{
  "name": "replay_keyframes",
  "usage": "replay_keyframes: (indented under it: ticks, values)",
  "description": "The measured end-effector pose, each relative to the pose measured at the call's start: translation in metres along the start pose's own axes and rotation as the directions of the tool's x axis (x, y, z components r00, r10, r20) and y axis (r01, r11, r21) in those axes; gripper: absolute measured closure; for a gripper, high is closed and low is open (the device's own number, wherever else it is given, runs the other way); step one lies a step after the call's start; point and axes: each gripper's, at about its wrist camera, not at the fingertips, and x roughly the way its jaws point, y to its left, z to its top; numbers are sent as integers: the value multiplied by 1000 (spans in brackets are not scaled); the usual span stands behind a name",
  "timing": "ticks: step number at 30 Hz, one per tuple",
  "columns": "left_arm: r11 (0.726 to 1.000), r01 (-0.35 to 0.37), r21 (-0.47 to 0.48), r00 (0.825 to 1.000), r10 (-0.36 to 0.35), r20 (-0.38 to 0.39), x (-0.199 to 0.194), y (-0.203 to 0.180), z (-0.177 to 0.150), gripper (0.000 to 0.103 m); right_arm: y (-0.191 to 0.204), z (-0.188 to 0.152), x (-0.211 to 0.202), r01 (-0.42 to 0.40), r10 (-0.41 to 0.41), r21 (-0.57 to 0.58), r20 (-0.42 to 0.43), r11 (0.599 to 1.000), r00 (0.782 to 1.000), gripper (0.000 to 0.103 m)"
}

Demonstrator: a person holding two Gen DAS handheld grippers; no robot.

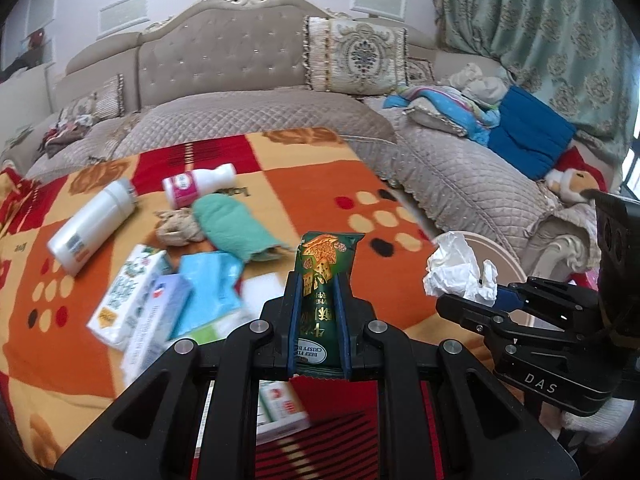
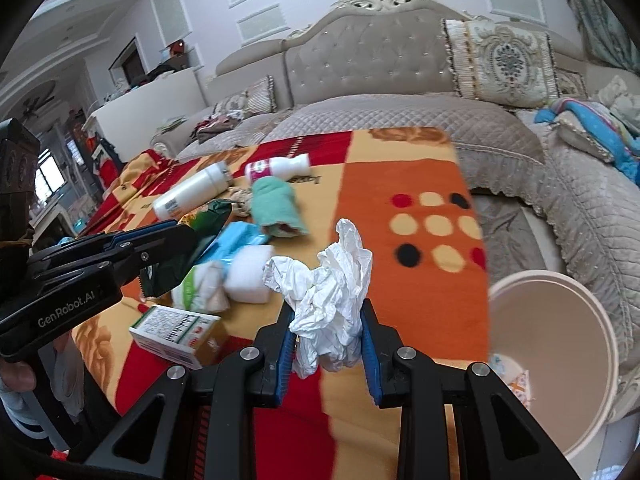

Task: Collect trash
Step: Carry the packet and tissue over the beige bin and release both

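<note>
L tool (image 1: 319,280) is pointing down-fwd, jaws clamping a green snack packet (image 1: 325,268). R tool (image 2: 329,312) is sitting just beside it, tilting down likewise, jaws squeezing a crumpled white tissue (image 2: 326,280).

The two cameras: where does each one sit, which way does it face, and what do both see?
Left wrist view: sits on the left gripper, facing along its fingers over the blanket to the sofa; the gripper holds a snack bag; the right gripper shows at the right edge.
Right wrist view: sits on the right gripper, same direction, holding a tissue, bin at right; the left gripper and a hand show at left.
Shared: blanket, sofa, bottles, boxes, both grippers.
</note>
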Motion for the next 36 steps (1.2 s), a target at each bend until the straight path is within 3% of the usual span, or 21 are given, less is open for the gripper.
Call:
replay_keyframes:
  ticks: [12,23,36]
  values:
    - [991,119,65,992,-116,-47,29,-70,3,90,-64,-21,-31,103,-104,102,2,989,995,75]
    - [969,228,100,968,-214,-133,71,-133,3,90,-132,-49,-47,201,-196,225,-48,953,980,75]
    - [955,278,99,949,-257,-184,107,-171,8,90,-182,-67,-45,255,-237,320,-95,912,967,75]
